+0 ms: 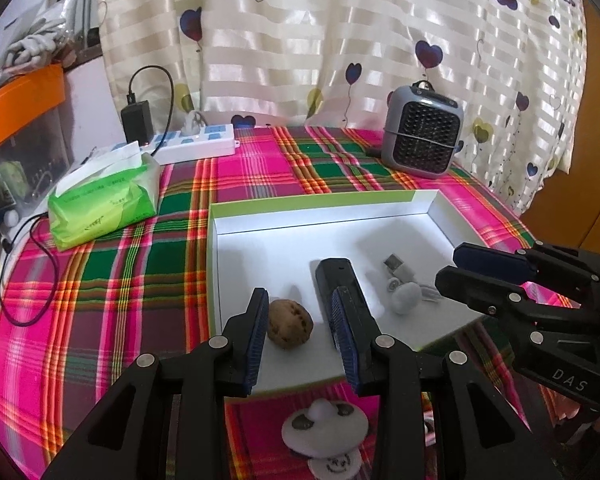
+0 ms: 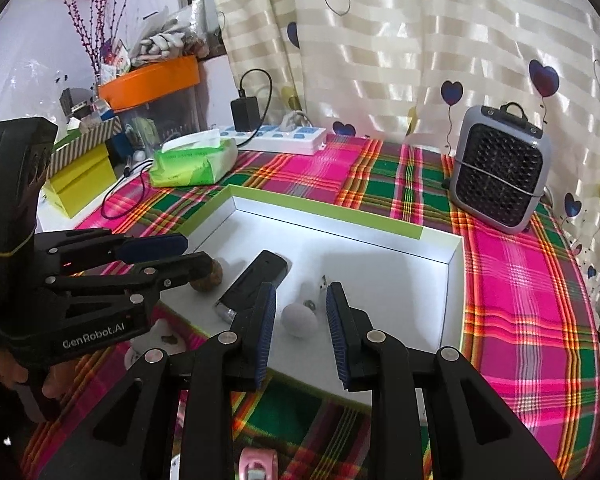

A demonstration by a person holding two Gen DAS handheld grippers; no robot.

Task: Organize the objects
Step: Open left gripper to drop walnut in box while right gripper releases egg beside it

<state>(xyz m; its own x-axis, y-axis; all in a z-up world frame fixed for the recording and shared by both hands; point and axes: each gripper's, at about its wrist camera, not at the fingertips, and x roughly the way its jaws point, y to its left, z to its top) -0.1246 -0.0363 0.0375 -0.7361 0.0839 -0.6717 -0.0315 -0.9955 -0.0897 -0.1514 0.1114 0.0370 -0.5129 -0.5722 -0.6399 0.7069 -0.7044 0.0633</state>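
A shallow white box with a green rim [image 1: 320,204] [image 2: 380,226] lies on the plaid tablecloth. Inside it are a brown walnut [image 1: 290,324] [image 2: 214,276], a black stick-shaped device [image 1: 334,278] [image 2: 256,280], a pale round ball [image 1: 405,298] [image 2: 300,320] and a small USB plug [image 1: 394,262] [image 2: 324,282]. My left gripper [image 1: 302,338] [image 2: 188,254] hovers open over the walnut, its pads clear of it. Over the pale ball, my right gripper [image 2: 302,332] [image 1: 456,268] is open too, not touching it.
A grey fan heater [image 1: 422,132] [image 2: 500,168] stands at the back right. A green tissue pack [image 1: 104,200] [image 2: 194,162] and a white power strip [image 1: 196,142] sit at the back left. Small white round pieces [image 1: 324,426] and a pink item [image 2: 256,464] lie on the cloth in front of the box.
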